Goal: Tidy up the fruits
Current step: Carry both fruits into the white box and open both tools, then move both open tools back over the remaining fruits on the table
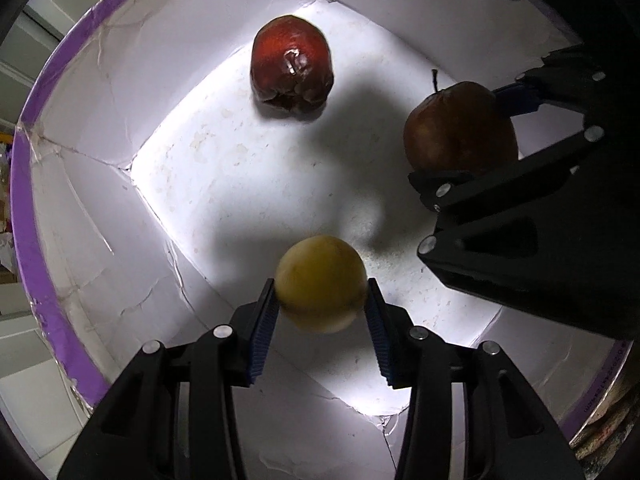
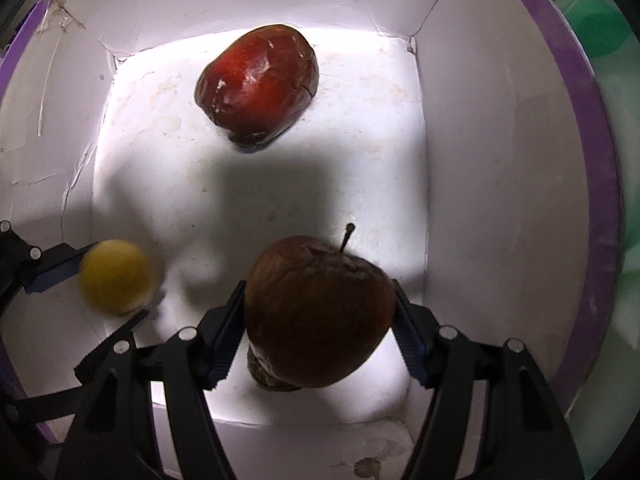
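Note:
Both grippers reach down into a white box with a purple rim [image 1: 28, 216]. My left gripper [image 1: 320, 312] is shut on a yellow round fruit [image 1: 320, 282], held just above the box floor; this fruit also shows in the right wrist view [image 2: 116, 276]. My right gripper [image 2: 316, 320] is shut on a dark brown-red apple with a stem [image 2: 316, 312], also seen in the left wrist view [image 1: 460, 128]. A shiny red apple [image 1: 292, 68] lies on the box floor at the far side, apart from both grippers; it shows in the right wrist view too [image 2: 258, 88].
The box walls [image 2: 480, 120] stand close around both grippers. Outside the purple rim [image 2: 592, 160] on the right is something green [image 2: 604, 32]. White cabinet fronts [image 1: 60, 4] show beyond the box on the left.

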